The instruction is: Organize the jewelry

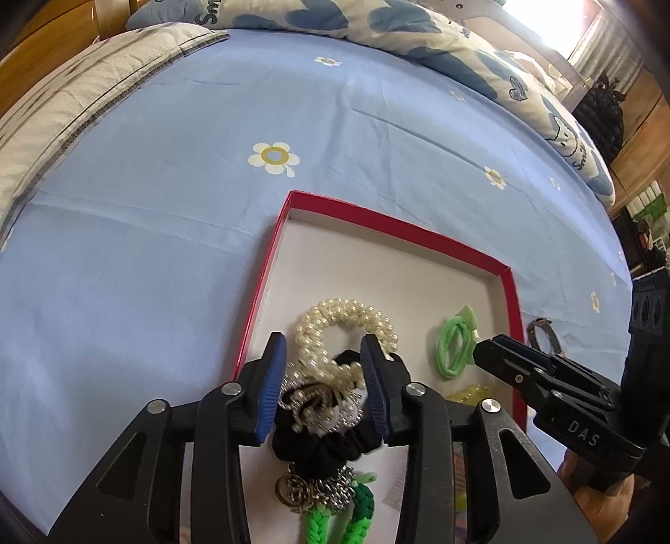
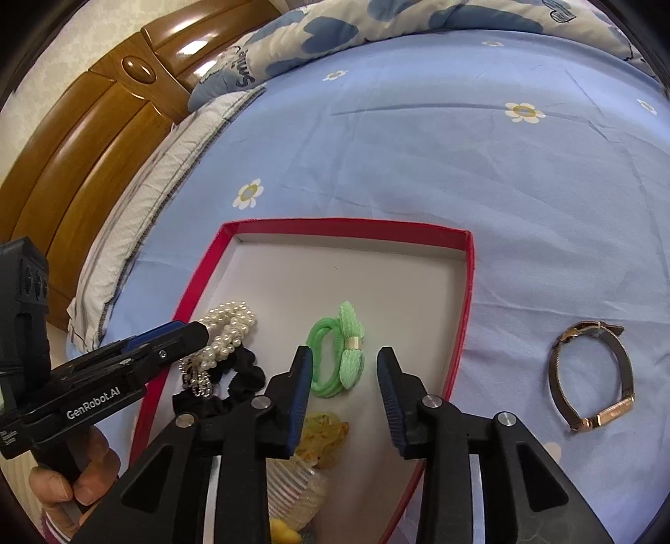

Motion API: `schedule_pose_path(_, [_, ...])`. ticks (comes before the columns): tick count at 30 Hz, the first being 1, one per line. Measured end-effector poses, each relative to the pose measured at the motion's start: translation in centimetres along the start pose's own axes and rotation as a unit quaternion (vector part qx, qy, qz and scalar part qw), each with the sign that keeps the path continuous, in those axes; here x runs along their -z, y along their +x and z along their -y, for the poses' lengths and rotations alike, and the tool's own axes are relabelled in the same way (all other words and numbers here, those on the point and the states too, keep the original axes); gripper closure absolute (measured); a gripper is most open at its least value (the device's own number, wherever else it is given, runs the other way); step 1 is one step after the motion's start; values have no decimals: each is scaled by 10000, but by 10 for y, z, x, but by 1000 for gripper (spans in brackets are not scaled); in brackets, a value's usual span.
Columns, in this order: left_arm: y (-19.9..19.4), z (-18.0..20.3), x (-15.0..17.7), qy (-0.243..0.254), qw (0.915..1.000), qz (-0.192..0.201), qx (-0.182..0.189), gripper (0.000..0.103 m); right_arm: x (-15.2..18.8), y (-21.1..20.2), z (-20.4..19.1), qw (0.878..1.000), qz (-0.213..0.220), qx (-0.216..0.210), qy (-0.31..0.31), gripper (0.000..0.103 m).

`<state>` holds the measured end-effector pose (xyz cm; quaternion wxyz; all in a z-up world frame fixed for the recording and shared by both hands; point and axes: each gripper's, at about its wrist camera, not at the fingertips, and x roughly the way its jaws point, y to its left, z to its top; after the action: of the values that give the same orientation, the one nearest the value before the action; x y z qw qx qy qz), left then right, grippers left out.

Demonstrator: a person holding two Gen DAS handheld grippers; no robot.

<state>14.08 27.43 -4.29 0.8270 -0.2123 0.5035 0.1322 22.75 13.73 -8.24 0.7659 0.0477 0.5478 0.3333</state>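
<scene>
A shallow red box with a white floor lies on the blue bed sheet; it also shows in the right wrist view. In it lie a pearl bracelet, a black scrunchie, a green hair tie with a bow, a yellow comb clip and a green braided piece with a chain. My left gripper is open, its fingers on either side of the pearl and scrunchie pile. My right gripper is open and empty, just above the green hair tie. A rose-gold watch lies on the sheet right of the box.
A wooden headboard and a grey-white pillow lie at the left. A blue-and-white quilt is bunched at the far side of the bed. The blue flowered sheet surrounds the box.
</scene>
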Motion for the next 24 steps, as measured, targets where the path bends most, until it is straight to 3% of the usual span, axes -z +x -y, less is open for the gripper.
schedule_pose_path(2, [-4, 1, 1, 2, 10000, 21, 18, 57, 1, -6, 2, 10000, 52, -26, 15, 61])
schedule_pose_path(7, [-16, 7, 6, 87, 9999, 100, 25, 56, 7, -22, 2, 9998, 193, -78, 69, 56])
schedule_pose_path(14, [-39, 9, 22, 158, 9997, 180, 23, 34, 19, -43, -5, 9989, 404, -198, 89, 50])
schedule_pose_path(24, [-78, 13, 57, 365, 9981, 426, -258, 27, 52, -78, -8, 9964, 637, -507, 219, 32])
